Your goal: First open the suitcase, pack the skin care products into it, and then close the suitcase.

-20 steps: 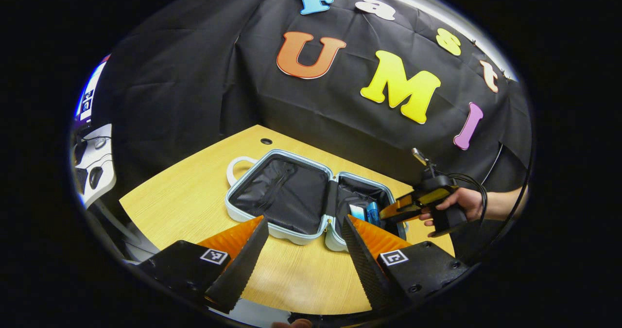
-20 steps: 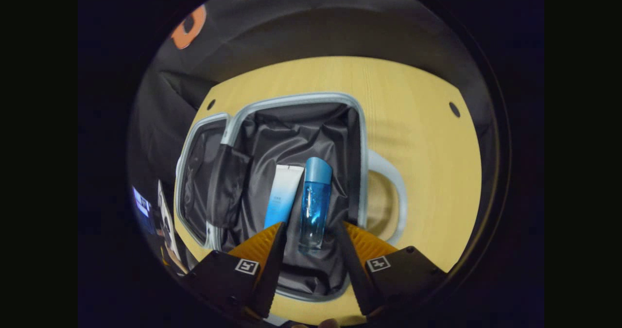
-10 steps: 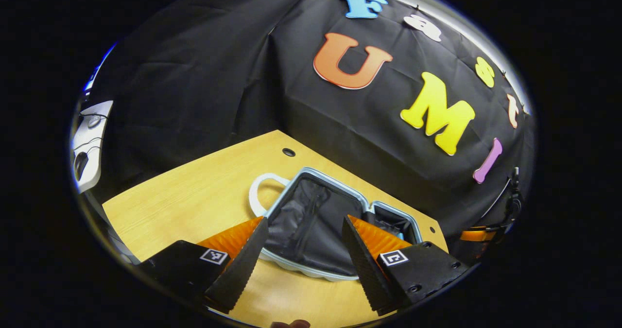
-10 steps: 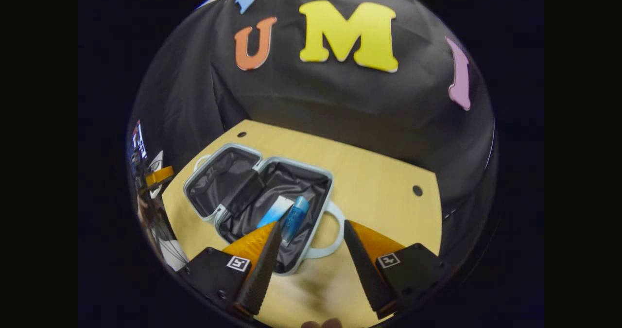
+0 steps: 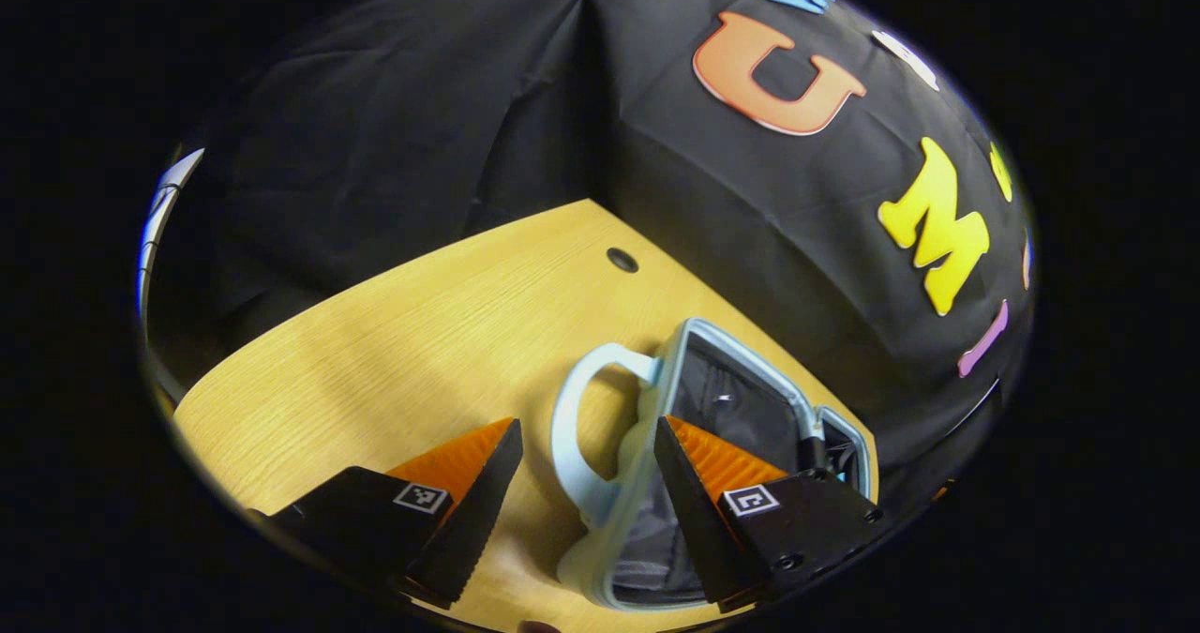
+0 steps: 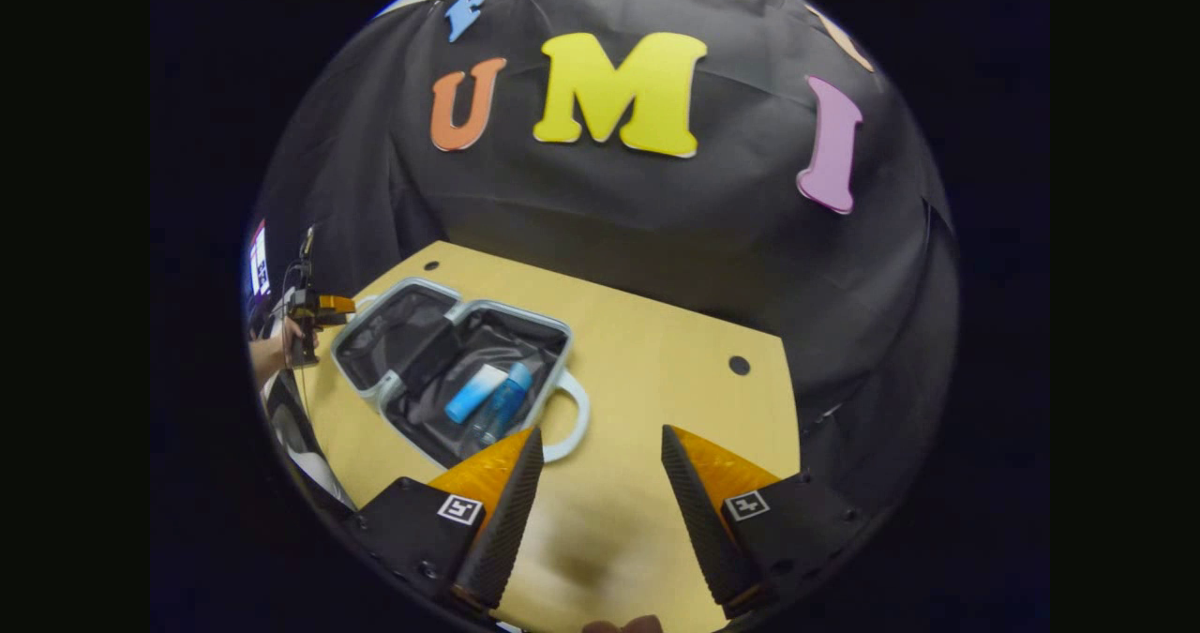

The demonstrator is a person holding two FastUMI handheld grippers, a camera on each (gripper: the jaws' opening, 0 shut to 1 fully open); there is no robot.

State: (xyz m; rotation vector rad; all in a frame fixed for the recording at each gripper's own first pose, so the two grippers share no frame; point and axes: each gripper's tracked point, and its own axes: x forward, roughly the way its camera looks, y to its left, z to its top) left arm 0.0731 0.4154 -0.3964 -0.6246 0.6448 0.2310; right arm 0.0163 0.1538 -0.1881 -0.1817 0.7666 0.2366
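Observation:
The pale blue suitcase [image 6: 375, 392] lies open on the wooden table [image 6: 656, 352], both halves lined in black. A white-and-blue tube [image 6: 473, 394] and a blue bottle [image 6: 502, 408] lie side by side in the half nearer my right gripper [image 6: 601, 431]. That gripper is open over bare table, to the right of the suitcase's handle [image 6: 577, 422]. My left gripper [image 5: 586, 424] is open at the suitcase's [image 5: 741, 356] other end, and that end's handle [image 5: 567, 427] lies between its fingers without being pinched. The left gripper [image 6: 314, 309] also appears far off, held by a hand [image 6: 272, 352].
The table [image 5: 422, 333] has round cable holes [image 5: 622, 260] [image 6: 739, 365] near its back edge. Black cloth walls close in behind and to the sides. The table's front edge is close below both grippers.
My right gripper has pulled back out of the suitcase and off to its right, leaving the bottle beside the tube. My left gripper has swung to the suitcase's left end, over that handle.

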